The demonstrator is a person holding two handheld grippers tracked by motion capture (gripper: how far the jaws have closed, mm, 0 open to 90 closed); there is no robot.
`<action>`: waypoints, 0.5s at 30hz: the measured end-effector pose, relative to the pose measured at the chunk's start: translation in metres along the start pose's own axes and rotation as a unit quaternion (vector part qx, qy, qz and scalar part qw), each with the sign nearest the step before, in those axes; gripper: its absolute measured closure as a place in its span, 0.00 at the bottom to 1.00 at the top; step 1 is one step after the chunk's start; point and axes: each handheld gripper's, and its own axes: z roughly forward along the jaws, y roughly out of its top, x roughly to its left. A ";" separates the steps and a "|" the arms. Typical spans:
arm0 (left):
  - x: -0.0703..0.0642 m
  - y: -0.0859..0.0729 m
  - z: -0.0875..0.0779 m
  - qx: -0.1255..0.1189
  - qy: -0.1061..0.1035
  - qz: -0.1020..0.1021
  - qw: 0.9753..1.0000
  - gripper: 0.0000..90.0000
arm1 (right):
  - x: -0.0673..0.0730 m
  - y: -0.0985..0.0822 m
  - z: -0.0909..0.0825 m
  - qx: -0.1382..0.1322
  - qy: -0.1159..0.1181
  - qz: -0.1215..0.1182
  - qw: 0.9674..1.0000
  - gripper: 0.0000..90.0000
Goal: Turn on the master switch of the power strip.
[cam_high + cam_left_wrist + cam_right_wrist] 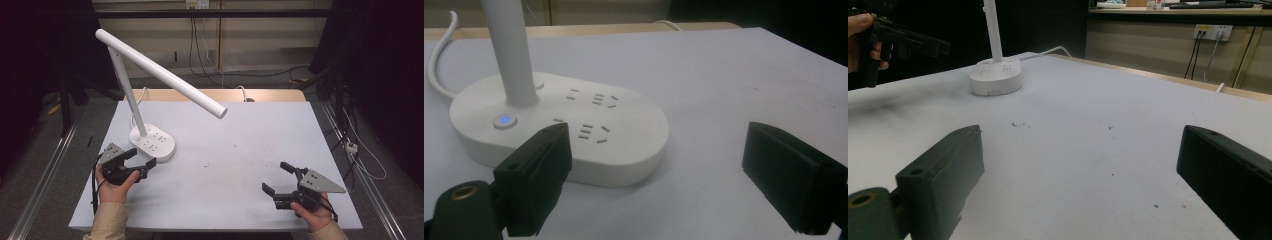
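A white desk lamp stands at the table's left, its oval base point(153, 142) carrying socket slots and a lit blue button point(505, 120). Its long tube head point(165, 75) slants down to the right over the table. My left gripper point(142, 157) is open just in front of the base, nothing between its jaws. In the left gripper view the base point(574, 130) lies right behind the left jaw of this gripper point(656, 150). My right gripper point(274, 176) is open and empty near the front right, low over bare table point(1083, 145). Far off it sees the base point(996, 75).
The pale grey table point(235, 145) has a wooden strip along its far edge point(270, 95). A white cord point(439, 55) runs back from the lamp base. Cables and a power strip point(351, 146) lie on the floor at the right. Wall sockets point(1213, 32) sit beyond.
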 end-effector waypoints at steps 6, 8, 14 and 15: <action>-0.001 -0.004 -0.002 0.001 -0.001 -0.003 1.000 0.12 | 0.000 0.000 0.000 -0.001 0.000 0.000 1.000 0.05; -0.002 -0.005 -0.003 0.002 -0.002 -0.002 1.000 0.12 | 0.000 0.000 0.000 -0.001 0.000 -0.001 1.000 0.05; -0.003 -0.009 -0.005 0.004 -0.005 0.000 1.000 0.12 | 0.000 0.000 -0.001 -0.002 0.001 -0.002 1.000 0.05; -0.003 -0.009 -0.005 0.004 -0.005 0.000 1.000 0.12 | 0.000 0.000 -0.001 -0.002 0.000 -0.002 1.000 0.05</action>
